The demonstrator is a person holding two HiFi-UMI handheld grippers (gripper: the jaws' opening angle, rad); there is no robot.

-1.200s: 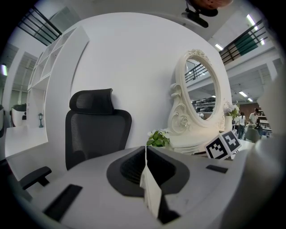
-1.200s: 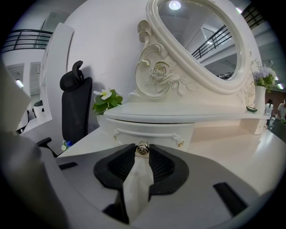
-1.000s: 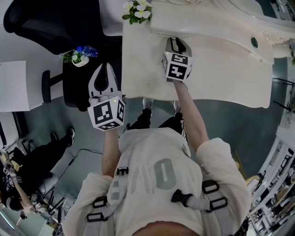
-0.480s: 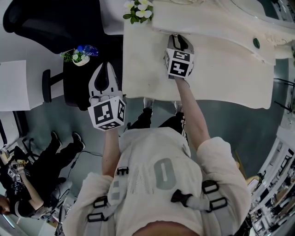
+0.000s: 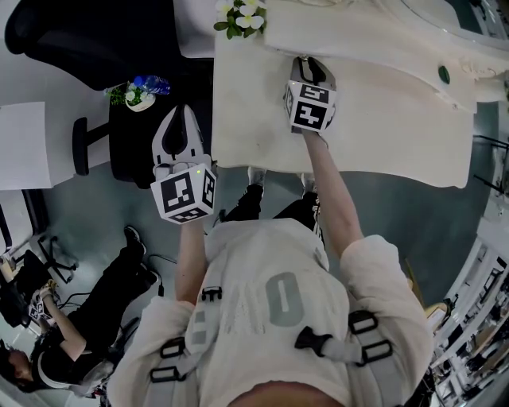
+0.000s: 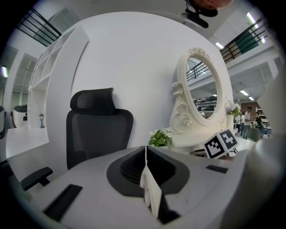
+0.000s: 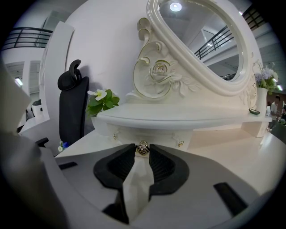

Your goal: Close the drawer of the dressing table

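Note:
The cream dressing table (image 5: pixel 390 127) carries an oval mirror (image 7: pixel 203 40) on a raised shelf. Beneath that shelf is the drawer front (image 7: pixel 154 134), set back close under it. In the middle of the front is a small metal knob (image 7: pixel 142 148). My right gripper (image 7: pixel 142 151) is shut on this knob, its pads pressing either side. From the head view the right gripper (image 5: pixel 308 70) reaches over the tabletop to the shelf's edge. My left gripper (image 5: pixel 182 111) hangs off the table's left edge, shut and holding nothing; its jaws (image 6: pixel 145 148) meet in its own view.
A potted white flower (image 5: pixel 238 14) stands at the table's back left corner. A black office chair (image 6: pixel 97 125) and a dark stool with a small blue flower pot (image 5: pixel 140 93) stand left of the table. Another person (image 5: pixel 71 334) sits on the floor at lower left.
My right gripper has edged slightly toward the mirror unit, still on the knob. The left gripper has stayed put. The person at lower left has shifted.

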